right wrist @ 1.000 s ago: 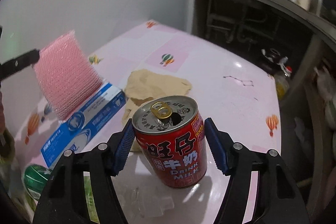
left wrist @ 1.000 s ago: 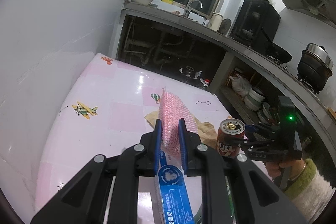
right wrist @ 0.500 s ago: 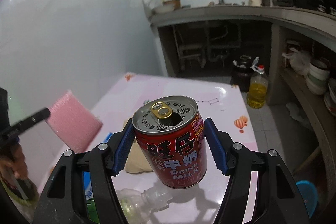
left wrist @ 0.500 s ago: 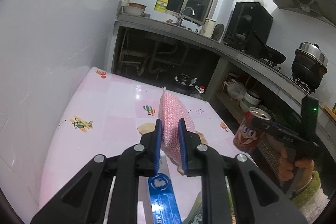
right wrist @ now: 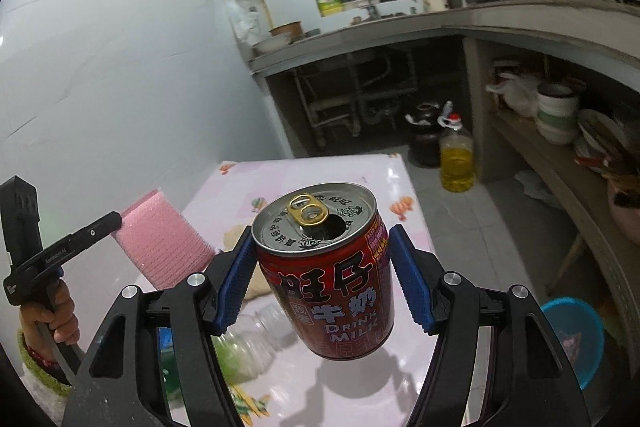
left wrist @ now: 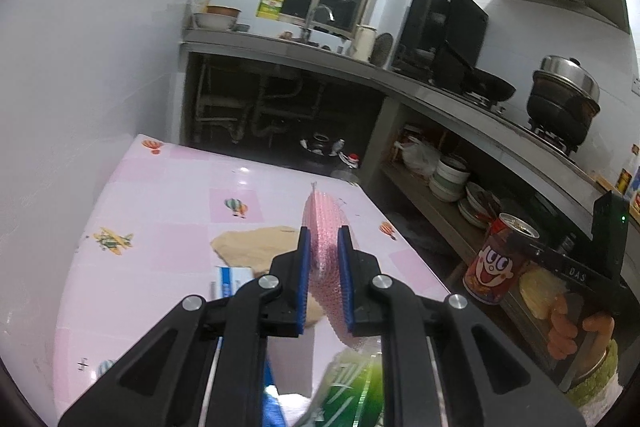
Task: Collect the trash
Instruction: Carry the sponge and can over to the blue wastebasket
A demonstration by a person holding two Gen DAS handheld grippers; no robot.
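Your right gripper (right wrist: 322, 277) held the red milk-drink can (right wrist: 326, 279) clear of the tabletop (right wrist: 360, 175), its blue fingers (right wrist: 410, 285) pressed against both sides. The can stood nearly upright with its pull tab bent back and the mouth open; what it held inside could not be made out. Your left gripper (left wrist: 323, 281) had its fingers (left wrist: 302, 279) narrowed on the pink foam sheet (left wrist: 322, 227), which stuck up edge-on between them above the tabletop. Below on the pink patterned tabletop lay a tan rag (left wrist: 256, 247), a blue and white box (left wrist: 228, 279) beside it, and a clear plastic bottle (right wrist: 256, 341) with a green label on its side. On the floor at your right sat a blue basin (right wrist: 576, 339).
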